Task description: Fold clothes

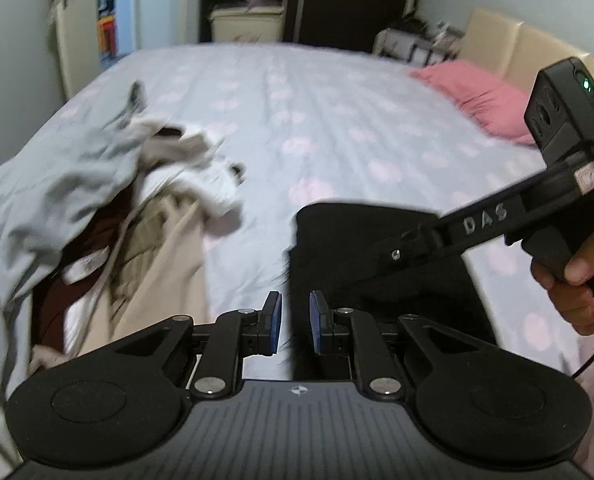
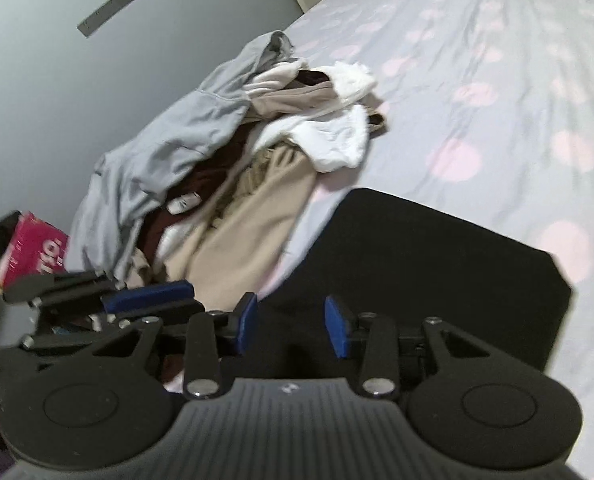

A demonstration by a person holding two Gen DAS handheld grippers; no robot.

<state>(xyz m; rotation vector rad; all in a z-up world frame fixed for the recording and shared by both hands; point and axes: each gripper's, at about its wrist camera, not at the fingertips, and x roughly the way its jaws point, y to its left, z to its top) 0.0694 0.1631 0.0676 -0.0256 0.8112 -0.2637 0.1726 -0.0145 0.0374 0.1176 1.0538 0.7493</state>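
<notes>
the black garment (image 2: 437, 264) lies flat on the near part of the bed (image 1: 337, 120), a soft, light rectangle, probably best pinched at its near corners. one black piece; one heap of unfolded clothes (image 2: 233, 152) to its left. left gripper (image 1: 295, 322) and right gripper (image 2: 290, 325) both stand slack, pads apart, holding nothing.

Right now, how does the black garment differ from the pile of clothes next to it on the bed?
The black garment lies flat with straight edges, seemingly folded; the pile of clothes is crumpled and heaped. The black garment is one dark piece; the pile mixes grey, white, beige and maroon items. Both rest on the dotted bedsheet, side by side.
</notes>
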